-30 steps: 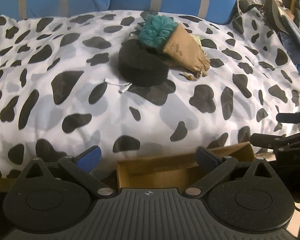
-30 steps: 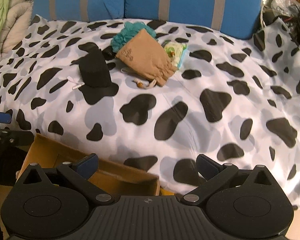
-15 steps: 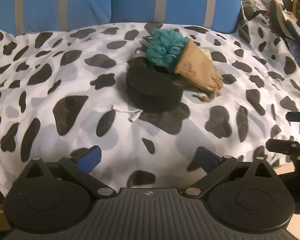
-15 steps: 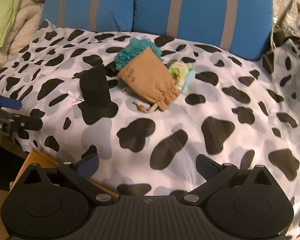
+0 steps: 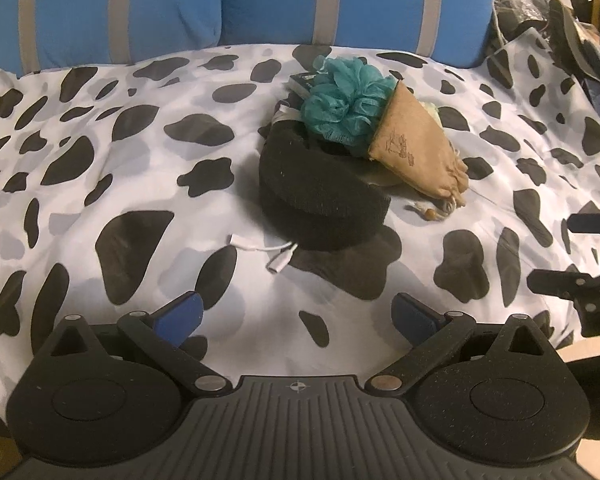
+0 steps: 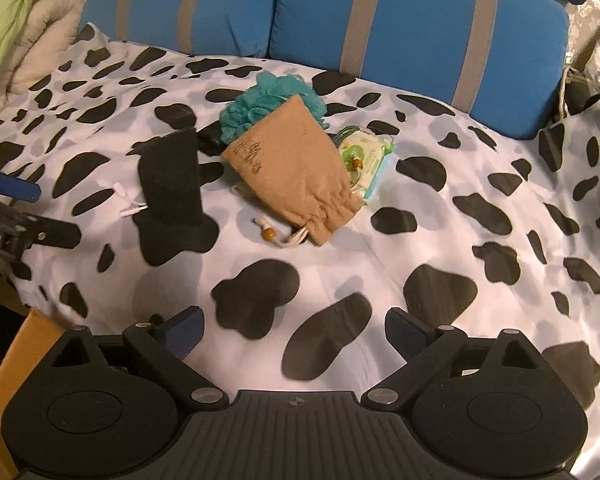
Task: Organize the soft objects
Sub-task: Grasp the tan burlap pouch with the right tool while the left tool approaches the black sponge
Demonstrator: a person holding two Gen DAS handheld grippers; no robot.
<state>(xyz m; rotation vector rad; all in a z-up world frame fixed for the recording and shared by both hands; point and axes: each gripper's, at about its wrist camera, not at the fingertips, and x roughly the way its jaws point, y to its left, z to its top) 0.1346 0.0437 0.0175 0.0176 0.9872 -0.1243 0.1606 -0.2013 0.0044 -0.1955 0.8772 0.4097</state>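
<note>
In the left wrist view the black knit band lies at the centre of the frame, straight ahead of the left gripper, whose jaws stand apart and hold nothing. Its long axis runs from upper left to lower right, and a teal bath pouf and a tan drawstring pouch lean on its far edge. The right gripper, jaws also apart and empty, faces the pouch in the upper middle of its frame, with a green packet tucked beside it. By my judgement the left claw is nearer the band, the right nearer the pouch. A cardboard box shows at the lower left of the right view; its inside is hidden.
</note>
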